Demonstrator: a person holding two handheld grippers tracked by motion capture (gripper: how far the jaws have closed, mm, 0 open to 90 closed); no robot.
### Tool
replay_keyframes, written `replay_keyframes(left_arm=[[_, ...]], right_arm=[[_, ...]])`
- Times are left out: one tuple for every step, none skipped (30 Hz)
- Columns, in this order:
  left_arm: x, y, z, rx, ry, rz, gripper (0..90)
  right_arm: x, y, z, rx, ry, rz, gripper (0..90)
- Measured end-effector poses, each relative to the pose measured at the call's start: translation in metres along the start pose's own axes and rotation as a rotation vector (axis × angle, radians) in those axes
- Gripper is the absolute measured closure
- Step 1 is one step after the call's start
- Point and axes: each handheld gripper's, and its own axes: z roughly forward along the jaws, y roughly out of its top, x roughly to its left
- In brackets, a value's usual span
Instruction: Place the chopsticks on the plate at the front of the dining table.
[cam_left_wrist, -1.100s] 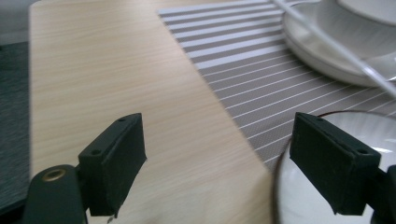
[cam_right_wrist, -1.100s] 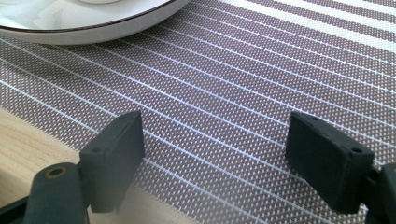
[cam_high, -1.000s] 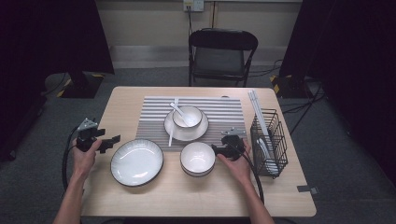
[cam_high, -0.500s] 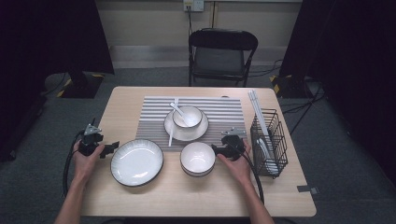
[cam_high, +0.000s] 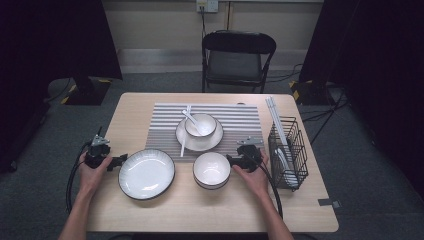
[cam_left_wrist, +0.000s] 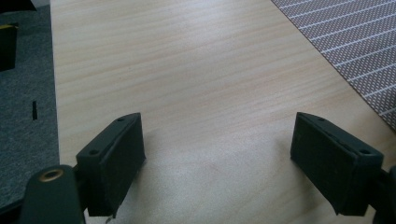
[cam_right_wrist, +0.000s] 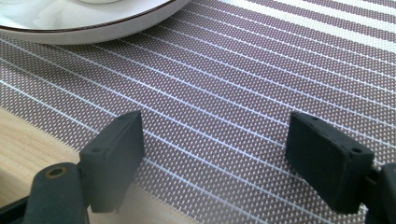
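Observation:
My left gripper (cam_high: 116, 160) rests at the table's left edge, jaws open and pointing at the rim of a large white plate (cam_high: 146, 173). In the left gripper view the left gripper (cam_left_wrist: 217, 135) holds nothing, with bare wood between its jaws. My right gripper (cam_high: 233, 160) lies just right of a white bowl (cam_high: 212, 170), open and apart from it. In the right gripper view the right gripper (cam_right_wrist: 215, 135) hovers over the striped placemat (cam_right_wrist: 261, 79), with a plate rim (cam_right_wrist: 88, 28) beyond it.
On the placemat (cam_high: 235, 117) stands a plate (cam_high: 199, 140) carrying a small bowl (cam_high: 201, 125) and a spoon. A white utensil (cam_high: 183, 142) lies left of it. A black wire basket (cam_high: 287, 152) with chopsticks stands at the right. A folding chair (cam_high: 237, 55) is behind the table.
My left gripper has drawn back a little toward the near left edge of the table. The right gripper and the dishes have not moved.

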Motion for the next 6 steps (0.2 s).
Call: replay_keyframes(left_arm=[[0.0007, -0.0011, 0.0003, -0.008, -0.004, -0.001, 15.3], [0.0009, -0.001, 0.0004, -0.007, -0.005, 0.001, 15.2], [0.0009, -0.001, 0.0005, -0.007, -0.005, 0.001, 15.1], [0.0009, -0.001, 0.0005, -0.007, -0.005, 0.001, 15.0], [0.0009, -0.001, 0.0005, -0.007, -0.005, 0.0, 15.1], [0.0009, -0.001, 0.0005, -0.007, -0.005, 0.0, 15.0]], right_arm=[[0.0, 0.0, 0.0, 0.0, 0.0, 0.0, 19.0], [0.0, 0.0, 0.0, 0.0, 0.0, 0.0, 19.0], [0.0, 0.0, 0.0, 0.0, 0.0, 0.0, 19.0], [0.0, 0.0, 0.0001, -0.001, 0.001, 0.0, 19.0], [0.0, 0.0, 0.0, 0.0, 0.0, 0.0, 18.9], [0.0, 0.0, 0.0, 0.0, 0.0, 0.0, 18.9]])
